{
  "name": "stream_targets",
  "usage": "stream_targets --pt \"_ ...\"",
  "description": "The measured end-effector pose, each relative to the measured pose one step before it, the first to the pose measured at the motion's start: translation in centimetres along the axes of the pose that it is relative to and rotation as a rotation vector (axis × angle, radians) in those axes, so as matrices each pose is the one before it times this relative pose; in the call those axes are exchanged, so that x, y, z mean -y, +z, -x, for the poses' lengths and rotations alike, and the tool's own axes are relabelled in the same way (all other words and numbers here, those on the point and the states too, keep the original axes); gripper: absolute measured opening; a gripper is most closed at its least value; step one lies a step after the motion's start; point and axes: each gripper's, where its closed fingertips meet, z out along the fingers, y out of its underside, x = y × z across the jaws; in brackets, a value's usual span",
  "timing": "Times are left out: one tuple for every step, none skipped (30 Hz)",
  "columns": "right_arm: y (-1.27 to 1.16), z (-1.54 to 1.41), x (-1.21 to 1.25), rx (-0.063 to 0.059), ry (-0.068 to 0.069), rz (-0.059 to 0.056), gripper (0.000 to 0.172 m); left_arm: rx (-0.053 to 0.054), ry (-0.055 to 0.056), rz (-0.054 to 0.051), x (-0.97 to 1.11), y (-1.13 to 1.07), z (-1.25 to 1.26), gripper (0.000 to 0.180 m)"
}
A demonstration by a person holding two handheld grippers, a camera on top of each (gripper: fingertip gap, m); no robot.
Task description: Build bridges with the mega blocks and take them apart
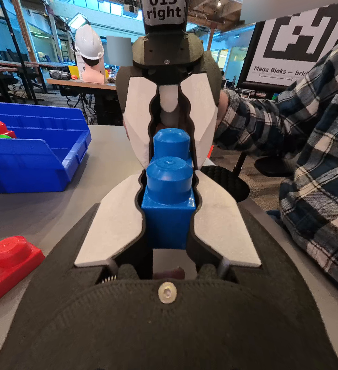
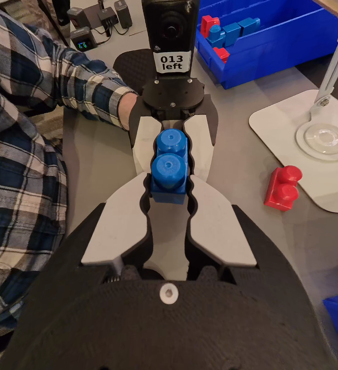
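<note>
Left wrist view is showing a blue block (image 1: 168, 200) with two studs, studs up, clamped from both ends. The left gripper (image 1: 168, 174) is holding the near end, its pads pressing on the block's sides. The right gripper (image 1: 171, 160) is facing it from across and closing on the far end, so both claws are part open, shut down only to the block's width. The block appears to be sitting low over the grey table (image 1: 108, 156); whether it is resting on it I cannot tell.

No bridge is standing in either view. A red block (image 2: 282, 188) is lying loose to the side, partly on the white base (image 2: 274, 128) of a stand. More red and blue blocks are lying in the blue bin (image 2: 264, 40) beyond.

Judging from this, the task is sitting either early in a build or late in a take-apart; the pictures are not settling which. Either way, most blocks are lying unjoined.
</note>
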Motion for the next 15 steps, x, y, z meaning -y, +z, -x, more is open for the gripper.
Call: stream_targets --pt "-0.113 -0.122 0.229 -0.0229 -0.0219 -0.0093 0.034 0.0038 0.0051 -0.0024 0.035 0.046 0.022 0.042" --pt "-0.114 -0.002 0.272 -0.0098 -0.0049 -0.0095 0.034 0.0046 0.0034 -0.0118 0.197 -0.022 0.042 0.042" --pt "-0.056 0.090 0.126 0.0051 0.0089 -0.0014 0.034 -0.0108 0.0005 -0.0118 0.250 -0.023 -0.161 0.042" --pt "-0.046 -0.101 -0.074 -0.0004 0.0105 0.0069 0.034 -0.0003 0.0062 0.0015 0.053 0.031 -0.036 0.042" --pt "-0.034 -0.046 -0.015 0.0049 0.0062 -0.0037 0.034 0.0203 0.0037 0.0022 0.021 0.030 0.274 0.042" --pt "-0.026 0.146 0.037 0.0159 0.0052 -0.0084 0.034 -0.0031 0.0088 -0.0062 0.072 0.013 -0.056 0.042" --pt "0.027 0.128 -0.047 0.0085 -0.0012 -0.0029 0.034 -0.0131 0.0078 -0.0001 -0.023 0.003 -0.166 0.042" --pt "0.000 0.098 0.070 0.0042 0.0000 -0.0103 0.034 -0.0060 -0.0105 -0.0086 0.162 -0.003 -0.043 0.042" --pt "-0.052 0.129 0.103 0.0103 0.0097 -0.0109 0.034 -0.0047 -0.0043 -0.0185 0.229 0.012 -0.123 0.042" --pt "0.026 0.118 -0.010 0.0080 0.0022 -0.0024 0.034 0.0024 0.0013 -0.0082 0.095 0.082 -0.079 0.044" --pt "0.072 0.045 -0.050 -0.0007 -0.0027 -0.0007 0.034 0.0093 -0.0019 0.0094 -0.105 0.182 0.045 0.050" --pt "-0.009 0.031 0.041 0.0009 0.0036 -0.0078 0.034 0.0083 0.0004 -0.0035 0.044 0.033 0.092 0.050" --pt "-0.032 0.054 -0.044 0.0033 0.0012 -0.0024 0.034 -0.0050 -0.0040 -0.0039 0.036 -0.007 -0.041 0.049" --pt "-0.020 0.014 -0.114 -0.0018 -0.0024 0.0037 0.034 -0.0088 -0.0037 0.0153 -0.141 0.030 -0.138 0.048" --pt "-0.014 -0.019 -0.104 -0.0046 -0.0020 0.0029 0.034 0.0114 0.0199 0.0136 -0.116 0.050 -0.011 0.047"
